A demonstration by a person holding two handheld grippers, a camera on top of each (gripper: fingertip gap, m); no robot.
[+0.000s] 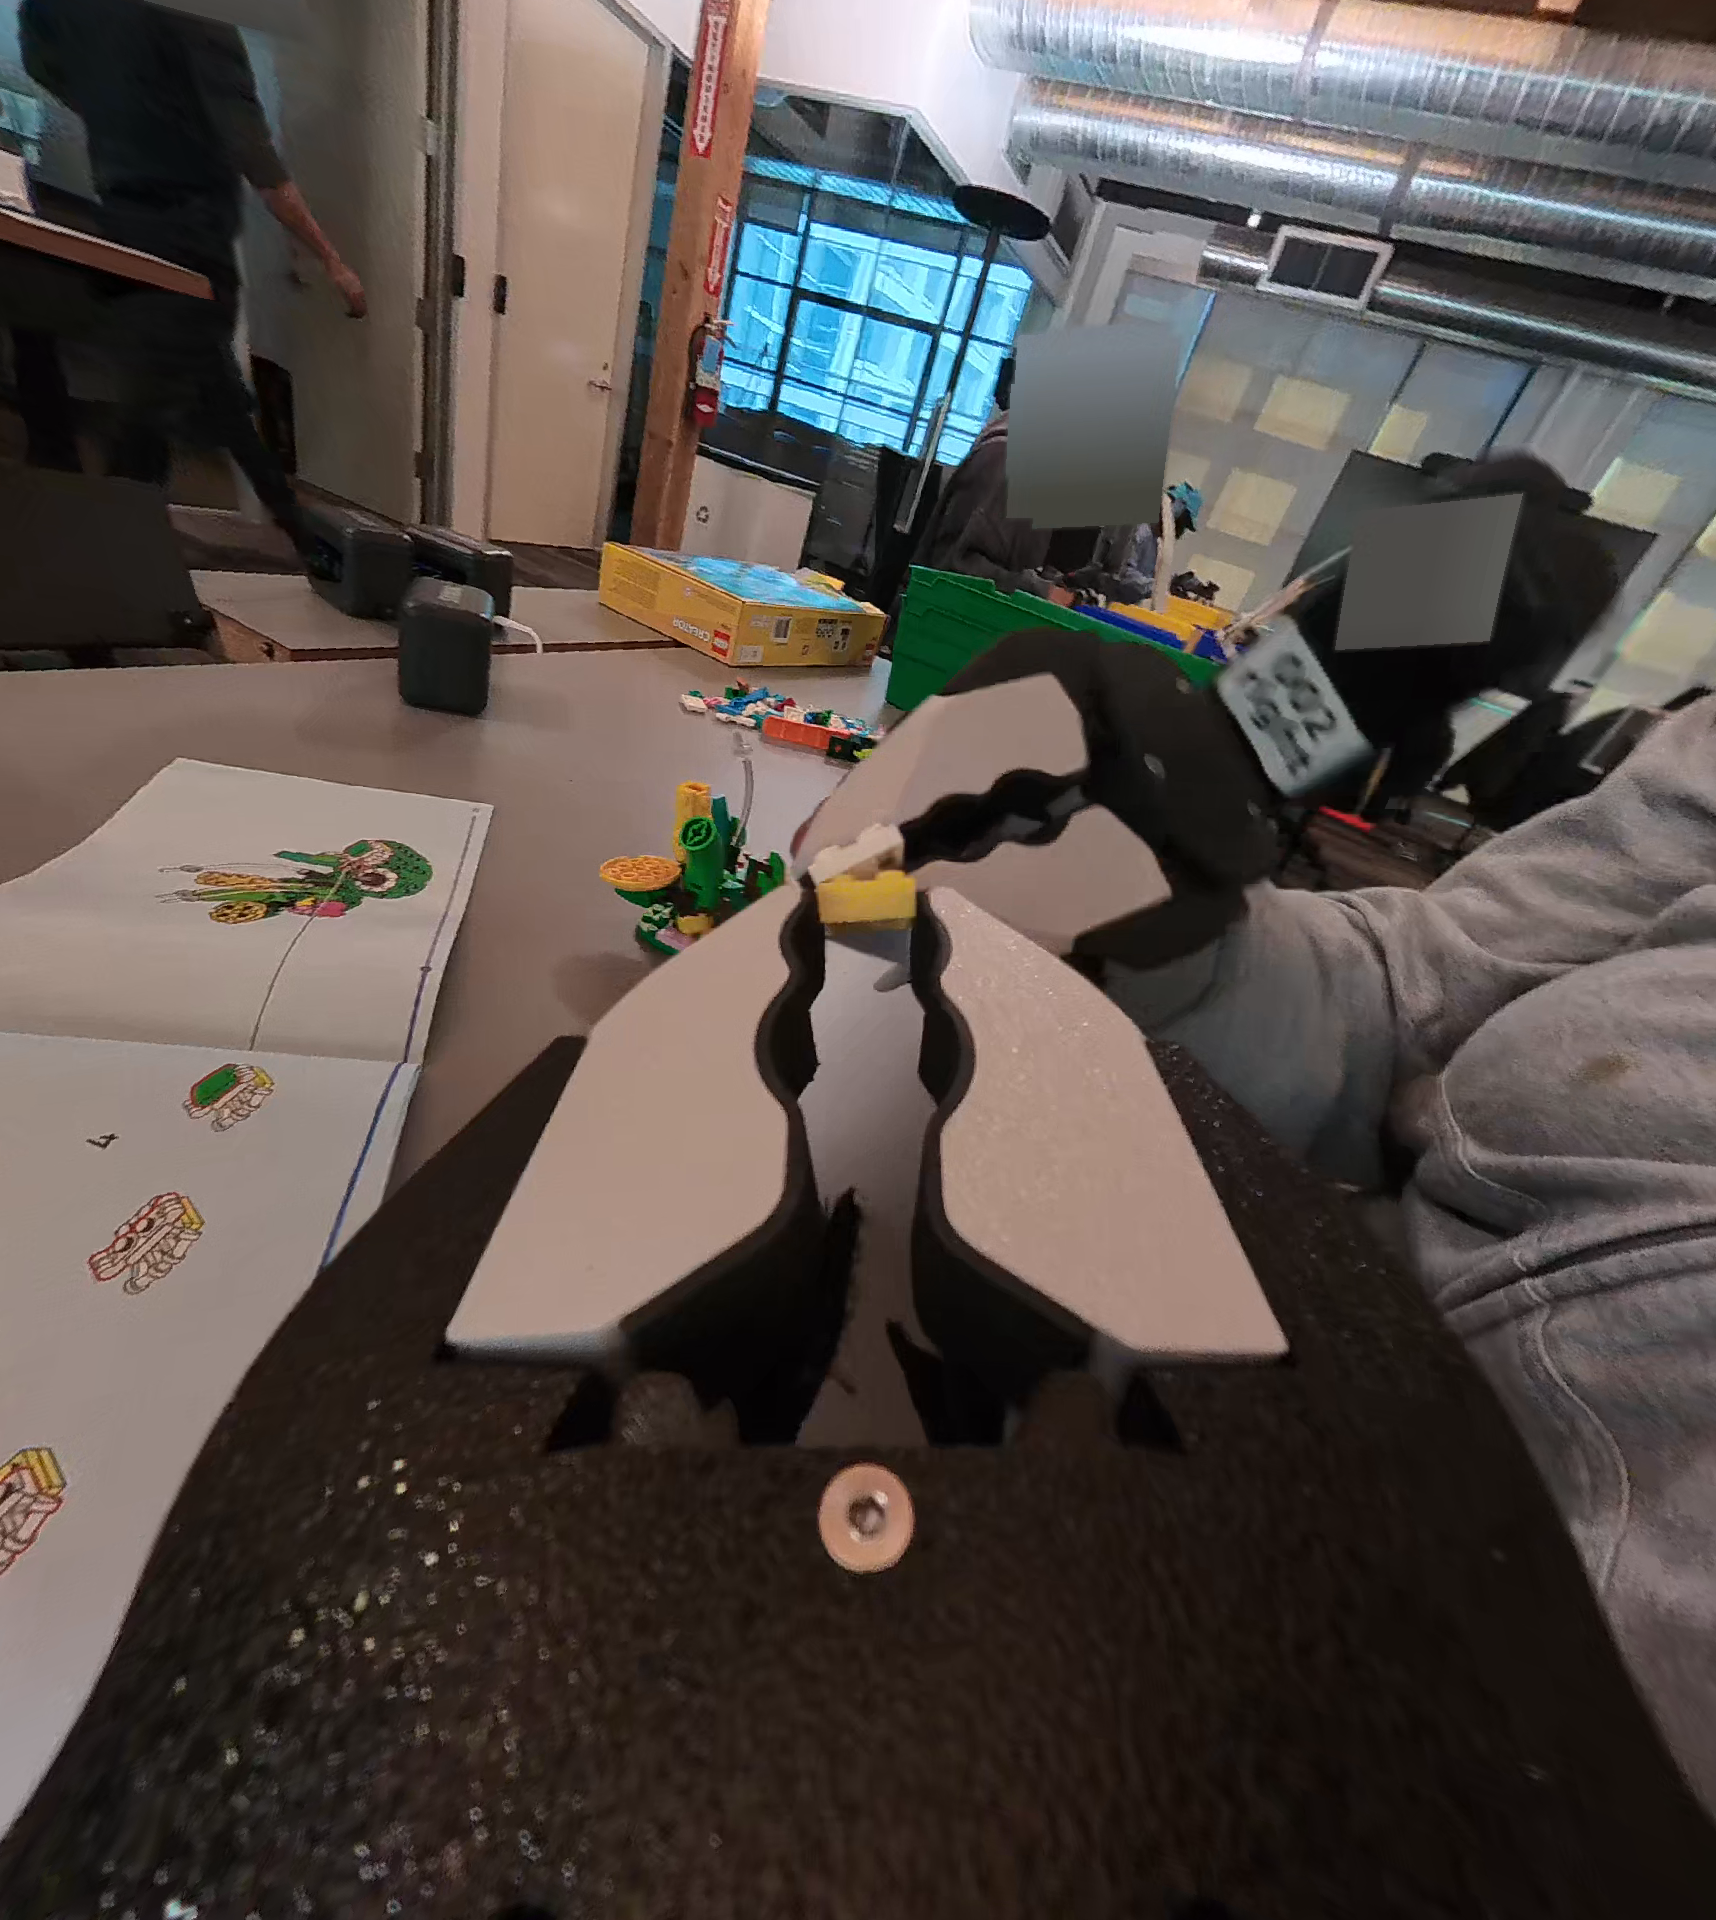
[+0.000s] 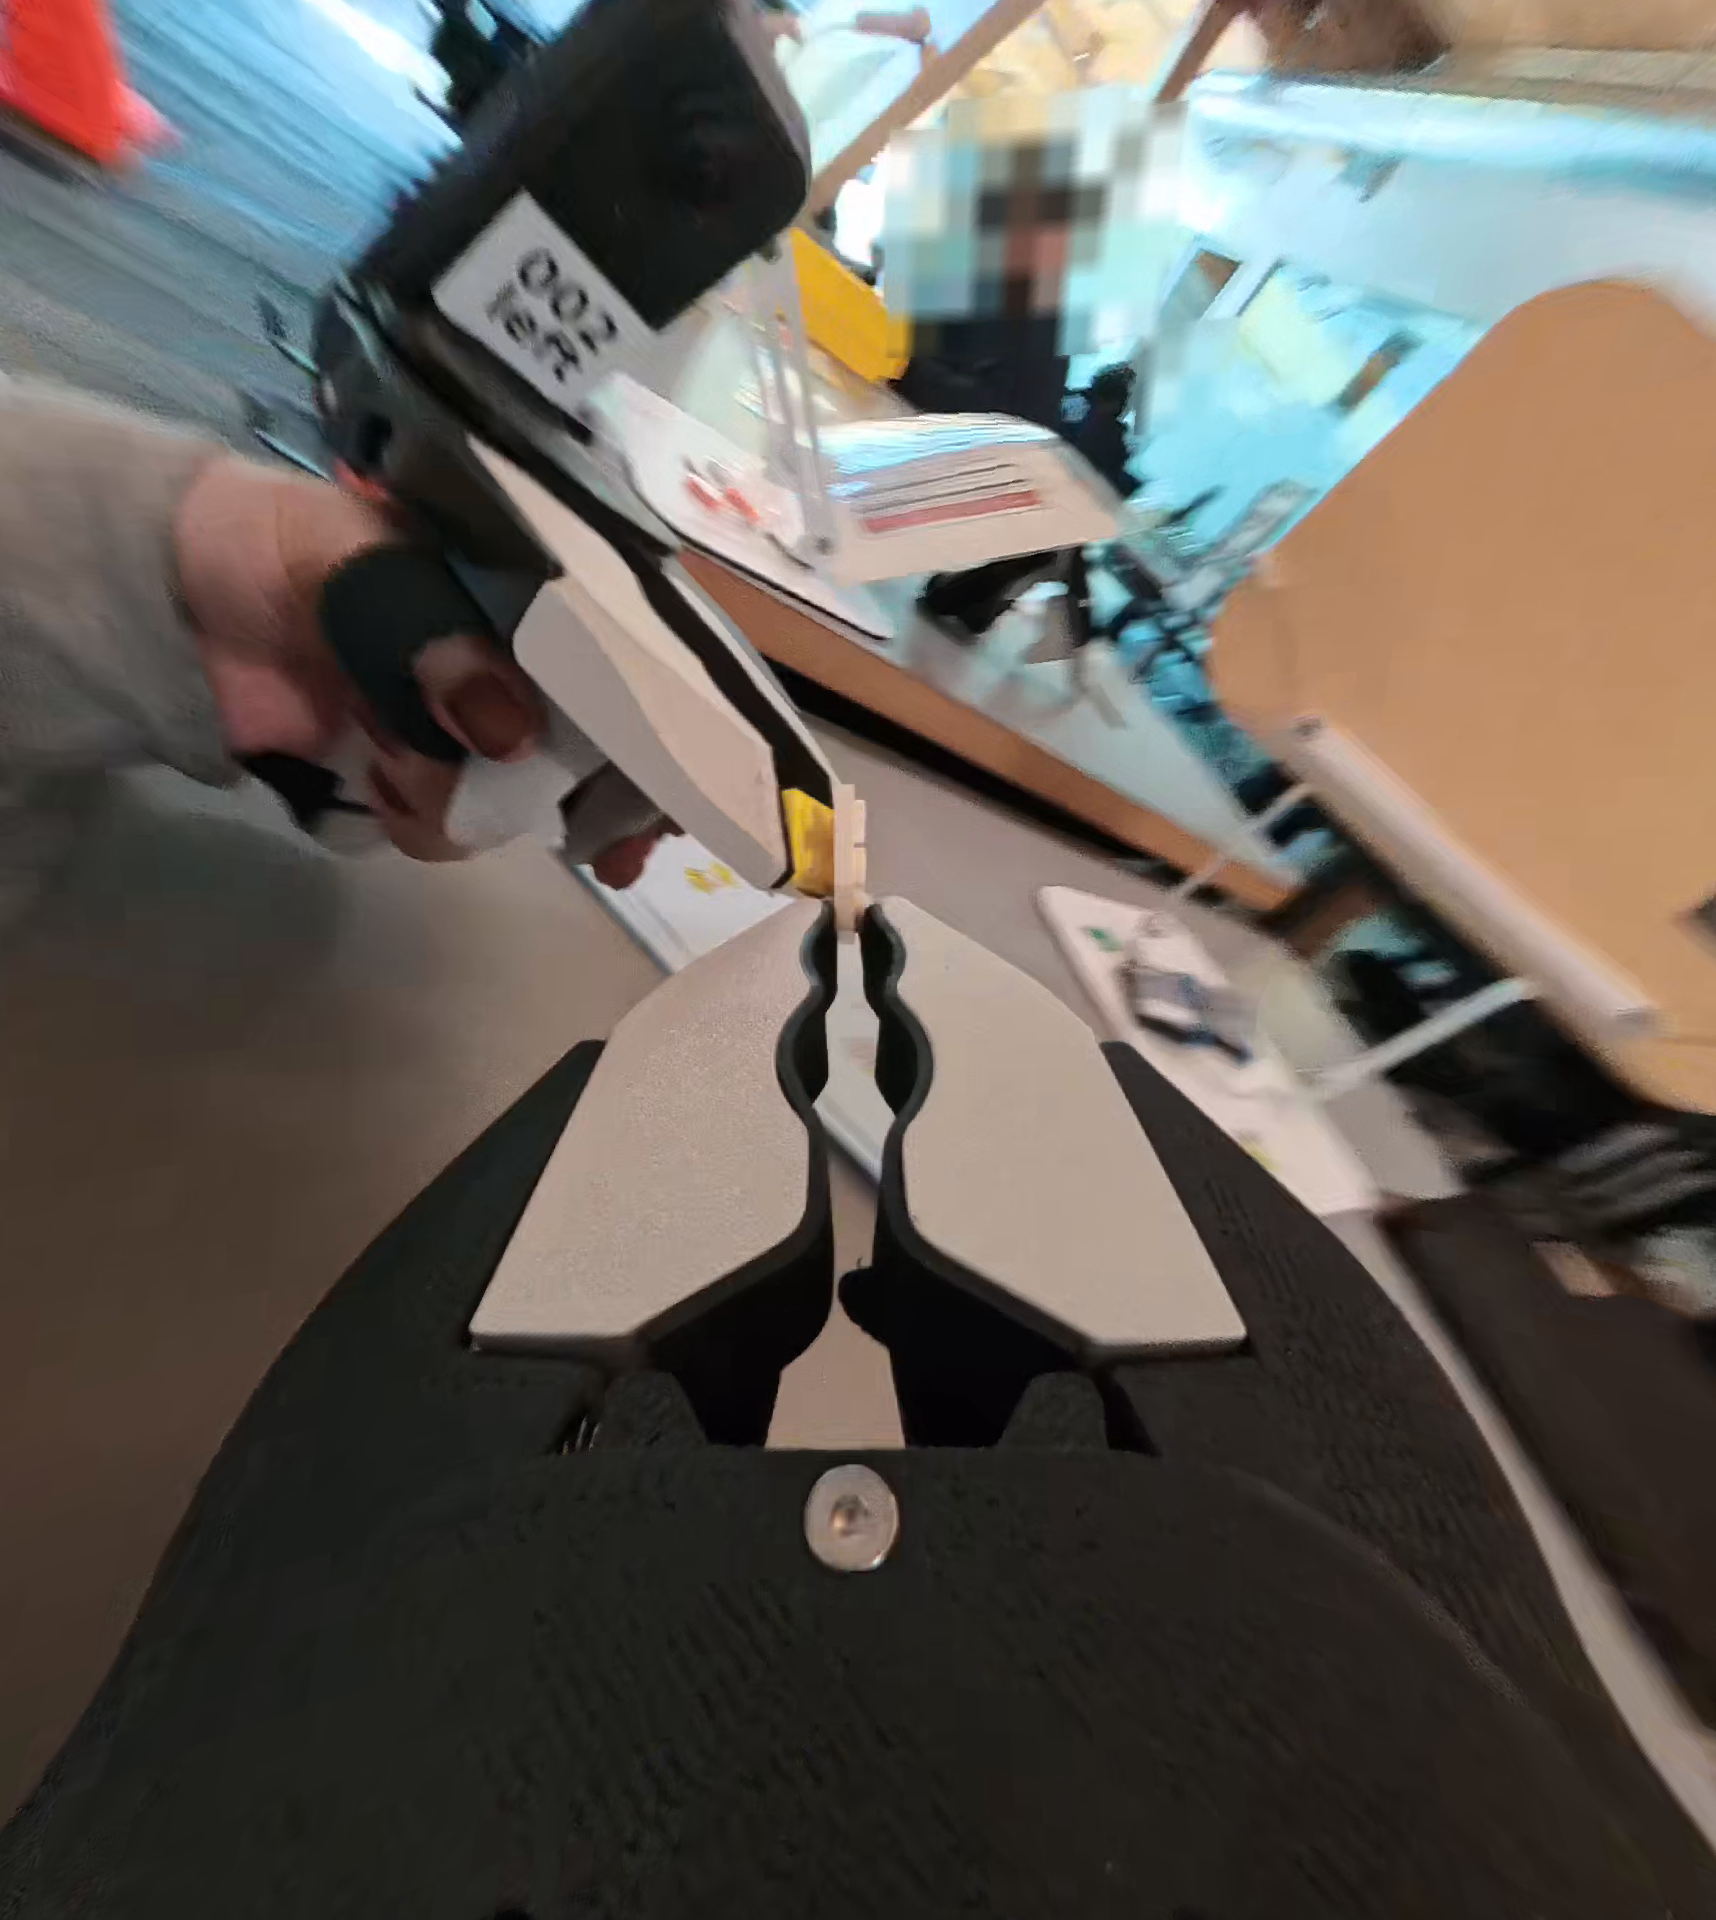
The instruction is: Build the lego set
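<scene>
The left tongs (image 1: pixel 866 906) are clenched on a yellow brick (image 1: pixel 867 898), pinched between their tips and lifted above the grey surface (image 1: pixel 542 727). The right tongs (image 2: pixel 848 914) are clenched on a thin white piece (image 2: pixel 852 852), gripped edge-on at their very tips. The white piece touches the yellow brick, the two pressed face to face where both pairs of tongs meet. In the left wrist view the right tongs come in from the right, angled down onto the brick. In the right wrist view the left tongs come in from the upper left, held by a hand (image 2: pixel 314 644) in a pale grey sleeve (image 2: pixel 23 540); this view is blurred.

Just beyond the tips, on the surface, stands a partly built green and yellow model (image 1: pixel 693 868). To the left lies an open instruction booklet (image 1: pixel 158 1039) with coloured drawings. Farther back sits a small scatter of loose bricks (image 1: pixel 781 717), and behind it a yellow box (image 1: pixel 740 605) lying flat. A green bin (image 1: pixel 979 634) stands to the right of the box. Dark boxy devices (image 1: pixel 443 644) rest at the far left of the surface.
</scene>
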